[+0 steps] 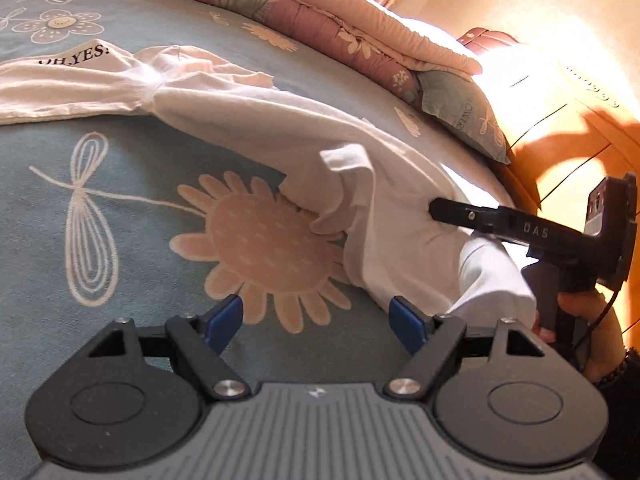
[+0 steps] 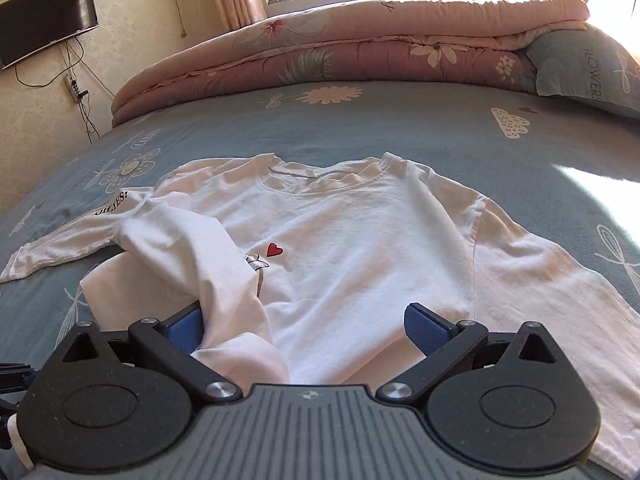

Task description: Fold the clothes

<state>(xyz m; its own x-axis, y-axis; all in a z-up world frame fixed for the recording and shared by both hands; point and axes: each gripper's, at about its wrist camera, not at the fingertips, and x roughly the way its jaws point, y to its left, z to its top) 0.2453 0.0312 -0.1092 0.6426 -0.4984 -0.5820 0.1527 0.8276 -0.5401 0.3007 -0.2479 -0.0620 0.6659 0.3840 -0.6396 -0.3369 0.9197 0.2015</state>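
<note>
Folding step: a side panel of the white T-shirt [image 2: 352, 240] is turned over toward its middle.
Shirt place: spread front-up across the middle of the bed [image 2: 400, 120], collar toward the rolled quilt [image 2: 340, 60] at the far edge.
Right gripper [image 2: 304, 328]: blue pads stand wide apart — cloth drapes over the left pad, nothing pinched.
Left gripper [image 1: 318, 320]: wide open over bare sheet near the shirt's hem, holding nothing.
Doing it well: I judge the flap needs a straight crease — pinch hem and shoulder, pull taut, lay flat.
</note>
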